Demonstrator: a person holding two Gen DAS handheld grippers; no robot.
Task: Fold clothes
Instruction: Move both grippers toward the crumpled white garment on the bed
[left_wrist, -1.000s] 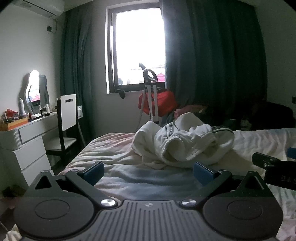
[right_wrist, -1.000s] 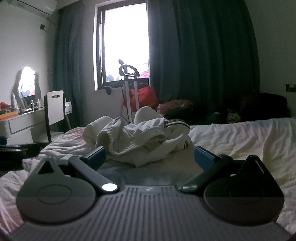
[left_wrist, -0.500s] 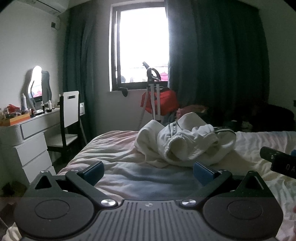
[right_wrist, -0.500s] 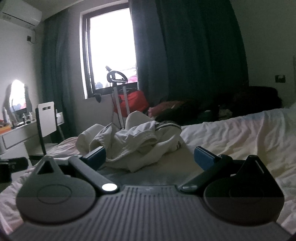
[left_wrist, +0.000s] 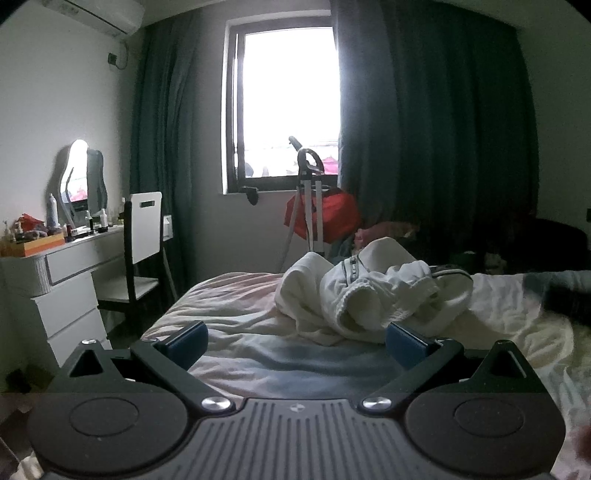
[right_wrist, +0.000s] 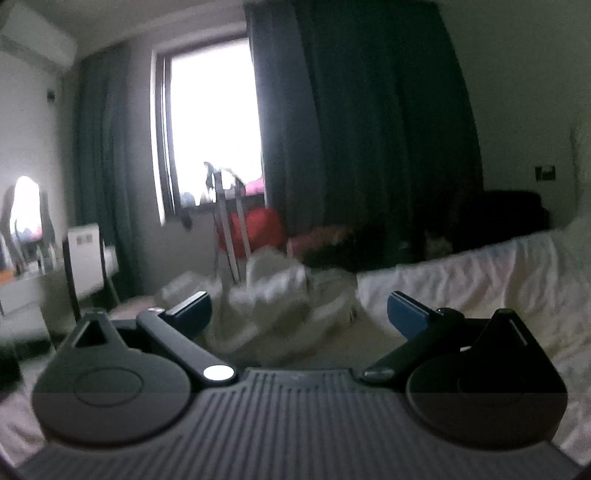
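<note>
- The bed (left_wrist: 240, 321) fills the foreground, its pale sheet rumpled and creased.
- A white sweatshirt (left_wrist: 373, 295) lies in a crumpled heap near the middle of the bed, ahead of both claws; thick folds, a ribbed cuff facing forward, dark-striped trim at the top. In the right wrist view it is blurred (right_wrist: 273, 306).
- The left claw (left_wrist: 295, 338) is spread wide and holds nothing, hanging above the sheet just short of the heap.
- The right claw (right_wrist: 299, 312) is likewise wide apart and empty.
</note>
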